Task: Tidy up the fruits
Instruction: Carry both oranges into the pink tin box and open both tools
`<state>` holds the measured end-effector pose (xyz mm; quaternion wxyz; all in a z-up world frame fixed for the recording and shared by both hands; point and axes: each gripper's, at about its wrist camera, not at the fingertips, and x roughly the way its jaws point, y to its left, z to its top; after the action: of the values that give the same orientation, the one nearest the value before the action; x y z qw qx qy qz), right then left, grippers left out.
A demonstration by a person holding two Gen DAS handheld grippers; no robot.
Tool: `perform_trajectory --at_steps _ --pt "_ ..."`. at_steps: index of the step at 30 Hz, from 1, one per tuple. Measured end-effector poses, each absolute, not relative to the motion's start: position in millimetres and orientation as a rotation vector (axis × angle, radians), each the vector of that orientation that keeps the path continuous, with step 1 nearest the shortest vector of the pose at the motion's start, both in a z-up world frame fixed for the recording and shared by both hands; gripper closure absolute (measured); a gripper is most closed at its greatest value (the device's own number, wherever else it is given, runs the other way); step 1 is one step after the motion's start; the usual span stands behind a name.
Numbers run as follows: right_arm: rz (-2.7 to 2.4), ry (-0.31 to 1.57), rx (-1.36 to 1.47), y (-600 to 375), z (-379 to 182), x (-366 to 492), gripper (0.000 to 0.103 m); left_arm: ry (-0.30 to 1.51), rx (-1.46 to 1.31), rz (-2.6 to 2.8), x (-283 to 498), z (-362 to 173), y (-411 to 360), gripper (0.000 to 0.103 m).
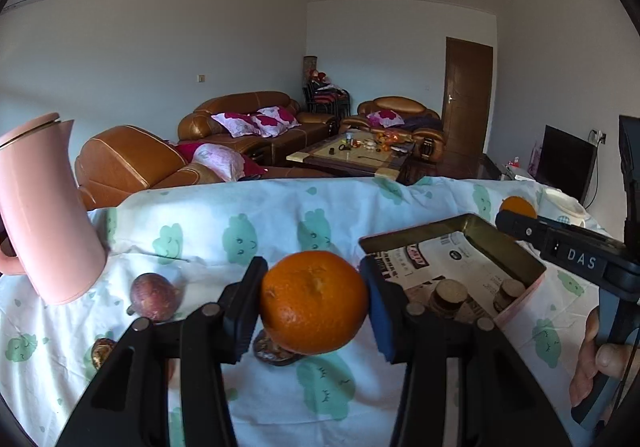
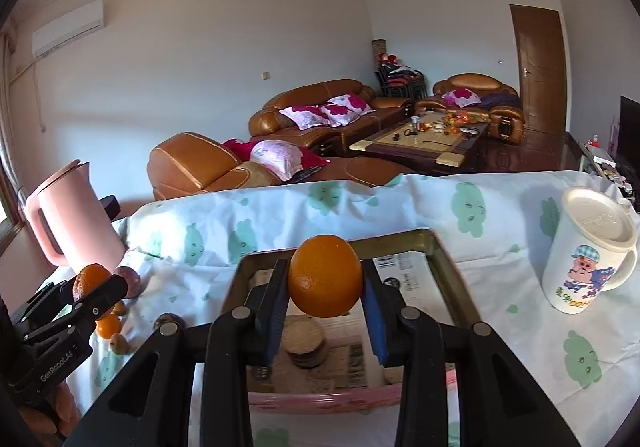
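Fruit fills both grippers: left gripper fingers clamp a round dimpled orange; right gripper fingers clamp a smoother orange above the brass-rimmed tin.

The pink kettle runs off the left edge; the round biscuits (inside the tin) sit half-hidden behind the right claw.

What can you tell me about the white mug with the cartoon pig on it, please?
The white mug stands upright on the cloud-print cloth, right of the tin and apart from it. It looks ceramic, with a cream lid on top and a handle at its right. A cartoon pig in a checked cap is printed on its side. Nothing grips it.
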<state>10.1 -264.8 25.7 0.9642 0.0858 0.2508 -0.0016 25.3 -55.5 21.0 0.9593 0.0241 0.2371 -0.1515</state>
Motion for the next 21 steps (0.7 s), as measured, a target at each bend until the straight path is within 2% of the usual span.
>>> perform_trajectory --at_steps 10,21 --pt "-0.101 0.553 0.172 -306 12 25 0.066 0.561 0.13 -0.339 60 8 -139 0.054" --pt "-0.046 0.618 0.214 -307 -5 39 0.066 0.656 0.194 -0.296 83 -19 -172 0.054"
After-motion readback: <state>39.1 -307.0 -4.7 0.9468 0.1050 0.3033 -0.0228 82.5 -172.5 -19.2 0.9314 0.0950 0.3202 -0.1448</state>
